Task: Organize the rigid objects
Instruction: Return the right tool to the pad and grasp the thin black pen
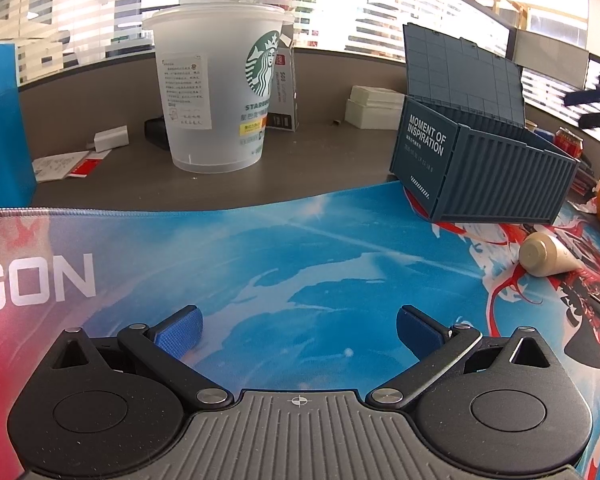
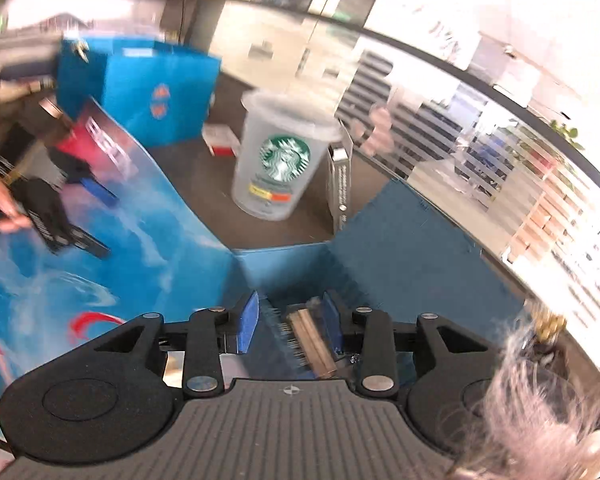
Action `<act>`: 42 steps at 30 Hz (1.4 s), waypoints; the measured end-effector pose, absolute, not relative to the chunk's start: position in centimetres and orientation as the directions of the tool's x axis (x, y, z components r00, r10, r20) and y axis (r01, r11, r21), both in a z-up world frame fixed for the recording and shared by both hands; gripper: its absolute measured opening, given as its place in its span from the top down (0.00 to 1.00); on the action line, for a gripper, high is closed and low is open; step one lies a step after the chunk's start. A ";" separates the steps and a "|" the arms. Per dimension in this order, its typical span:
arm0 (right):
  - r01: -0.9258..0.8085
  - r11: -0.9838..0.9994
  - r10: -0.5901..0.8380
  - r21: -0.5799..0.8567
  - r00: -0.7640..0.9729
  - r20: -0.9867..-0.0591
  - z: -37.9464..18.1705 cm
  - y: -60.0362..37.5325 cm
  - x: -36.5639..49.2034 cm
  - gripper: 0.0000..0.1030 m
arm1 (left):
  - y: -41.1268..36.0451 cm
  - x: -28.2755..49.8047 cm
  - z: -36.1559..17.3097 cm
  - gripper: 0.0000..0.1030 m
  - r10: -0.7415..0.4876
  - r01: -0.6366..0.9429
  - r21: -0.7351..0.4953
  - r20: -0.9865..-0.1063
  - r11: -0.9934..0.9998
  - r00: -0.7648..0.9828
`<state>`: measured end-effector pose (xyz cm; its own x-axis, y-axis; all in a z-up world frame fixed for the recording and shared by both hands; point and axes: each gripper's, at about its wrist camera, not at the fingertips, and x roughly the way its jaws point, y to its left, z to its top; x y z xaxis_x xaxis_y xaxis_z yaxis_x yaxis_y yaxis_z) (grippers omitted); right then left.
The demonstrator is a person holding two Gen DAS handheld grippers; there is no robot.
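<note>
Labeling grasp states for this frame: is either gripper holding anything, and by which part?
Nothing is held. The left gripper is open over the mat. The right gripper is open above the container box, a brush lying below, unpinched.

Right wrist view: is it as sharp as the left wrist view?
No: the right wrist view is motion-smeared, the cup and blue bag soft; the left wrist view is crisp, the container box lettering legible, though windows blow out white and fisheye bends the desk edge.
</note>
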<state>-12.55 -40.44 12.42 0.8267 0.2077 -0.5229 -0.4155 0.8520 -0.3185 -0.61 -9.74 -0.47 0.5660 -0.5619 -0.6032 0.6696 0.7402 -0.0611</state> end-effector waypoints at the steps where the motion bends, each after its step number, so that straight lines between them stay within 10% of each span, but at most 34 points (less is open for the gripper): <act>1: -0.409 0.862 0.214 -0.300 0.830 -0.515 12.0 -40.3 -13.8 0.68 | -9.8 -0.6 -0.5 0.00 -0.560 0.670 -0.058 -0.604 0.740 0.567; 22: -0.205 0.978 0.191 0.039 0.805 -0.562 2.0 -41.5 -23.6 0.67 | -10.2 -0.9 -0.6 0.00 -0.538 0.668 -0.023 -0.614 0.744 0.578; 42: -0.191 0.981 0.145 -0.017 0.799 -0.584 -0.3 -38.6 -25.4 0.77 | -10.4 -0.9 -0.6 0.00 -0.529 0.667 -0.010 -0.618 0.745 0.582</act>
<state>-25.43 -38.57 -0.26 0.7988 0.1449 -0.5840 -0.1907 0.9815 -0.0173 -0.93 -10.39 -0.57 0.5817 -0.5293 -0.6176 0.6674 0.7447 -0.0097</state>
